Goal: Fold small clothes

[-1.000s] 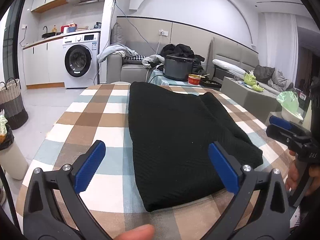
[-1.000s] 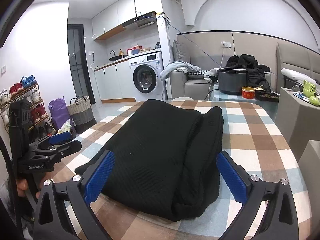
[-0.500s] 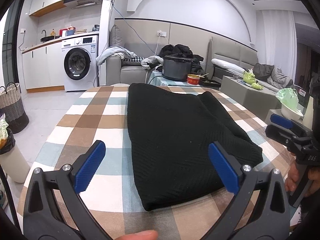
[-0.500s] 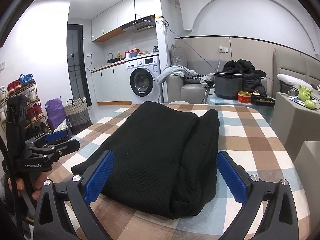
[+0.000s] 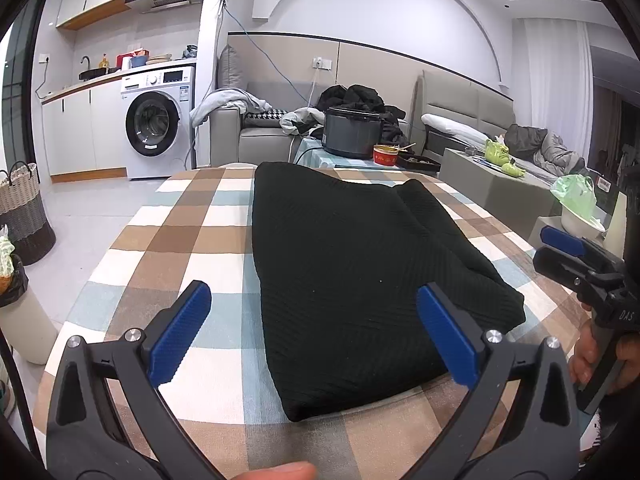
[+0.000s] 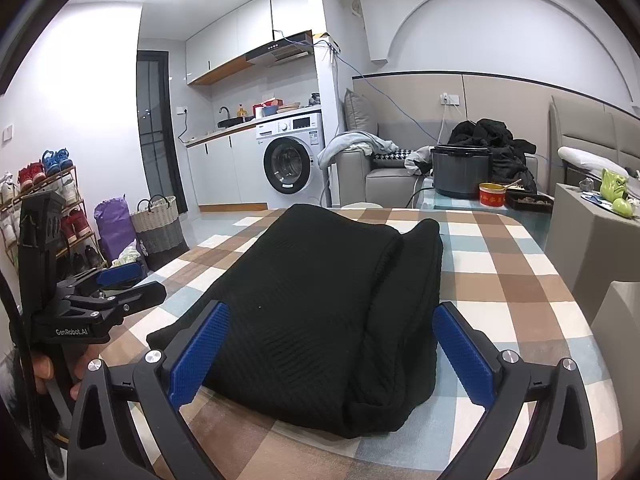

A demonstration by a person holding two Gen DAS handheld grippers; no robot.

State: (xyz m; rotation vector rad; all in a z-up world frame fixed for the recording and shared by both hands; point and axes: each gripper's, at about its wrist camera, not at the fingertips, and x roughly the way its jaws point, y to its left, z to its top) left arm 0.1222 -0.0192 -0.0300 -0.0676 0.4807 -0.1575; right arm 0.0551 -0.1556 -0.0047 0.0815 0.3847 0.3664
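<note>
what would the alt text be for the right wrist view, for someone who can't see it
A folded black garment lies on a table with a checked cloth, right in front of the open right gripper, whose blue-padded fingers hold nothing. At the left edge a hand holds the left gripper; a washing machine stands behind.

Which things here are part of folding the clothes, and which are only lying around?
Job: black garment; checked table; left gripper, open; right gripper, open.

Lying about: cooker; red bowl; washing machine; basket.
</note>
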